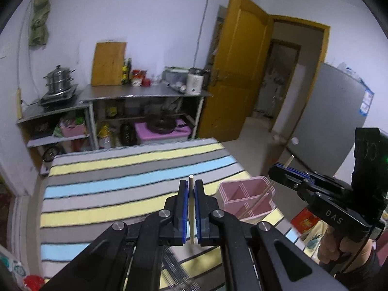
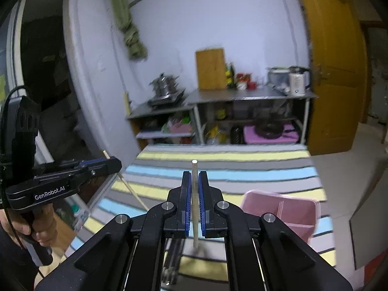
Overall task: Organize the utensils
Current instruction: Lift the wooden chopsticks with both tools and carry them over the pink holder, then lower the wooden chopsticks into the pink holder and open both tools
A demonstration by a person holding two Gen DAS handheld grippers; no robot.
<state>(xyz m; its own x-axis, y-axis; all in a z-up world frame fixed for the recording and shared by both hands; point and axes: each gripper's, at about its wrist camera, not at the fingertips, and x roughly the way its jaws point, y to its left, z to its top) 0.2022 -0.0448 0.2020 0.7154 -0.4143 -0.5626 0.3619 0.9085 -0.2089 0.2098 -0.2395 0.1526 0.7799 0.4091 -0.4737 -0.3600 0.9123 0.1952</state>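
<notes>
Gripping 1 pale chopstick [image 1: 191, 208] between its blue pads, the left gripper [image 1: 191, 189] sits at the lower centre of its own view, jaws clamped on the stick. The chopstick runs along the fingers, its round tip poking just past them toward the striped tablecloth [image 1: 109, 184] and its other end trailing back between the pads. In the right wrist view that same gripper appears at the left edge, and the stick there slants from upper left down to lower right, passing through the jaws.

The right gripper [image 2: 194, 189] likewise pinches a second chopstick [image 2: 194, 201], held lengthwise between its fingers, tip forward and slightly beyond them, tail reaching back under the pads. Seen from the left wrist, at the right side of the frame, this stick tilts steeply, its upper end above the jaws and its lower end down inside a compartment of the pink holder [image 1: 247, 198]. The holder stands on the tablecloth near the table's right edge, lower right in both views.
</notes>
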